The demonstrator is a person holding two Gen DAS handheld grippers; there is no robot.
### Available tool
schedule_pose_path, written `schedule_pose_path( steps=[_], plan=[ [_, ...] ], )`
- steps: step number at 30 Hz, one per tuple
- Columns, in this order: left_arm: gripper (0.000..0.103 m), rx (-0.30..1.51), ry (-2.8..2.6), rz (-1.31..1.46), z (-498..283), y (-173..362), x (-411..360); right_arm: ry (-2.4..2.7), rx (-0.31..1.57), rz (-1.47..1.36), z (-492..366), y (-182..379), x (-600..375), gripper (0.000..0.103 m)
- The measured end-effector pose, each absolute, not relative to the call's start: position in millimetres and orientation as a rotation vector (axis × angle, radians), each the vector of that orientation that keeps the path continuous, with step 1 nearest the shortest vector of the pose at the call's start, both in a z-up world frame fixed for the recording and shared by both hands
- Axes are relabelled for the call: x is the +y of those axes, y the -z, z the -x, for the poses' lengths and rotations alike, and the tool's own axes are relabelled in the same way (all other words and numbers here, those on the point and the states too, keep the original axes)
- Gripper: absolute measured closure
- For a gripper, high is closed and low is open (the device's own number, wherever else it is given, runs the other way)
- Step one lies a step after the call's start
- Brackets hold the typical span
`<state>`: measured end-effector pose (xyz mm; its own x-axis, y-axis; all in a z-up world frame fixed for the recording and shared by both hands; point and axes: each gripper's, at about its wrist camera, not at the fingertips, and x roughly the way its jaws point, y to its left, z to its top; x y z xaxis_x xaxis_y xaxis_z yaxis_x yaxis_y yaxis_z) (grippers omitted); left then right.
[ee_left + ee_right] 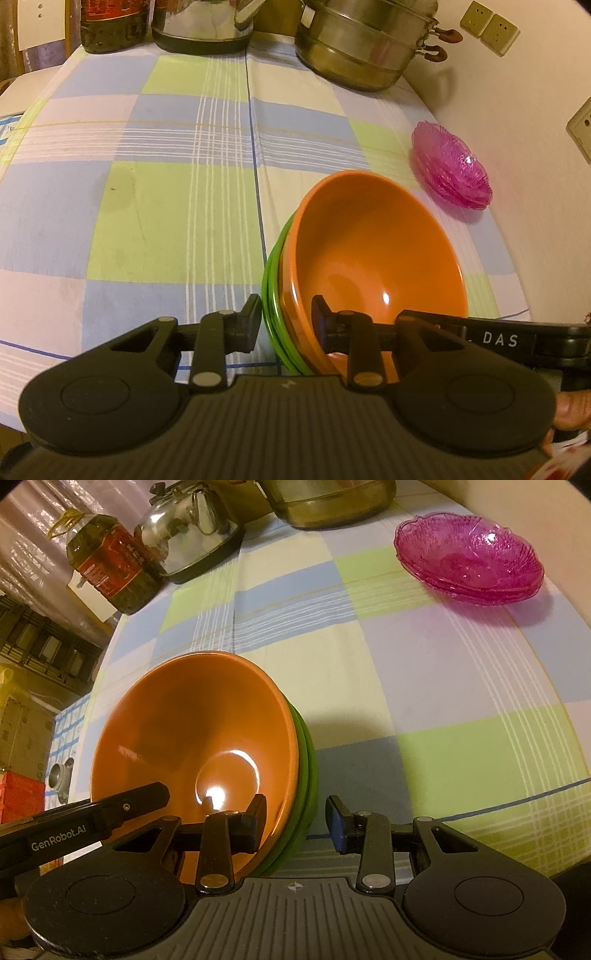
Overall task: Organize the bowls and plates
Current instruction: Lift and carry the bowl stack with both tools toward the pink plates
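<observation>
An orange bowl sits nested in green bowls on the checked tablecloth; the stack also shows in the right wrist view, orange and green. My left gripper is shut on the stack's left rim, one finger outside, one inside. My right gripper straddles the stack's right rim with a gap on the outer side, jaws open. A stack of pink glass dishes stands at the far right, also in the right wrist view.
At the table's back stand a steel steamer pot, a kettle and an oil bottle. The wall with sockets runs along the right side. The tablecloth lies bare on the left.
</observation>
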<state>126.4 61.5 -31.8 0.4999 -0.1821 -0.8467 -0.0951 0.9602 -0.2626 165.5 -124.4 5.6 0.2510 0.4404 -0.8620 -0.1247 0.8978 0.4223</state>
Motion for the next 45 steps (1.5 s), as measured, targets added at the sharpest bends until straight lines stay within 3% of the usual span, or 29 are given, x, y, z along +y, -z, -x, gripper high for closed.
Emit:
schedule_pose_path(
  steps=[17,45],
  plan=[
    [0.079,1.057,0.041,0.259,-128.0,30.5,53.6,-0.369,1.253,-0.266,-160.4,-9.7,-118.4,0.076],
    [0.079,1.041,0.129,0.213,-149.4,13.0,-0.1,-0.279,1.215,-0.295,-160.1,-32.9,-171.6,0.076]
  ],
)
